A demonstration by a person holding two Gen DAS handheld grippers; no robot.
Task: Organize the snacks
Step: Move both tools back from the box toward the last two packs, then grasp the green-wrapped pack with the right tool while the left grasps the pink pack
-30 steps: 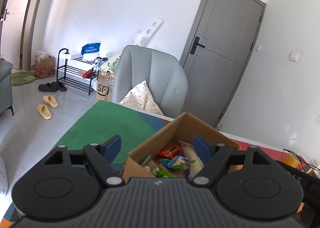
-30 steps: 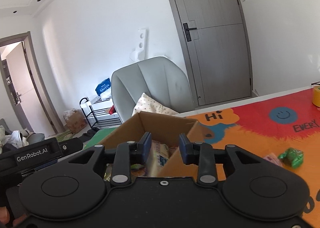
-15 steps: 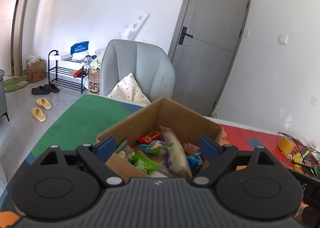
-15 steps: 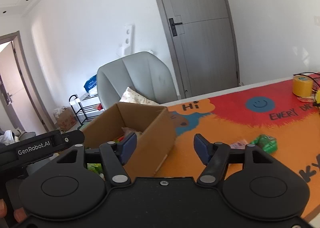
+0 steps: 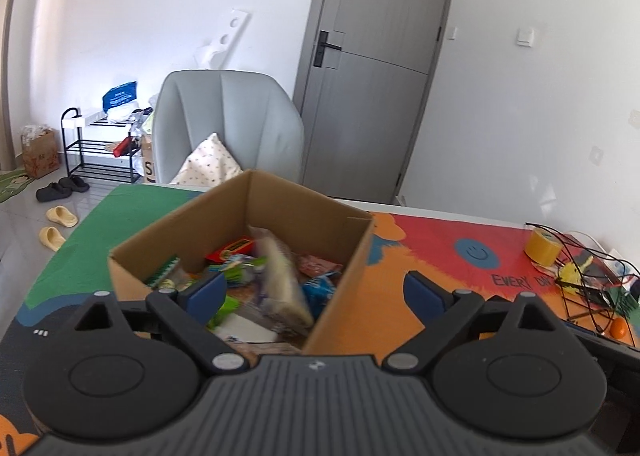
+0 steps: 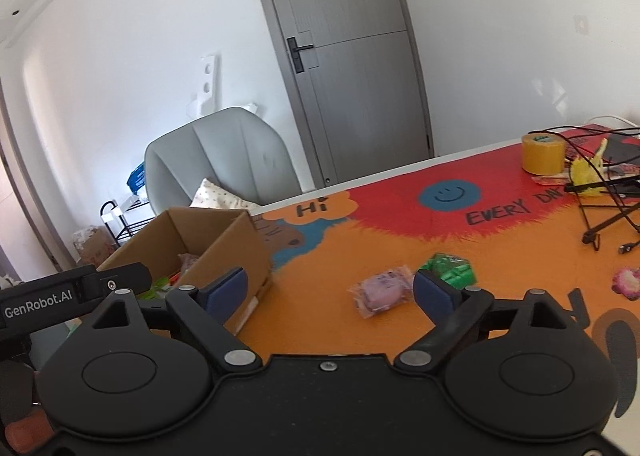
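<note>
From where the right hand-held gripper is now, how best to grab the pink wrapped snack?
Take the pink snack across its plump middle, from above, fingers either side of its short width. It lies flat on the mat, crimped ends thin. The right hand-held gripper is open; the green packet sits close behind.

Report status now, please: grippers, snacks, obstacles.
Both hand-held grippers open, empty. Pink snack and green snack on mat, outside box. Nothing blocking.

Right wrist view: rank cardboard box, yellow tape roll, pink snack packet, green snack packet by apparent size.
1. cardboard box
2. pink snack packet
3–4. green snack packet and yellow tape roll: look alike; the tape sits farther away, so unranked.
</note>
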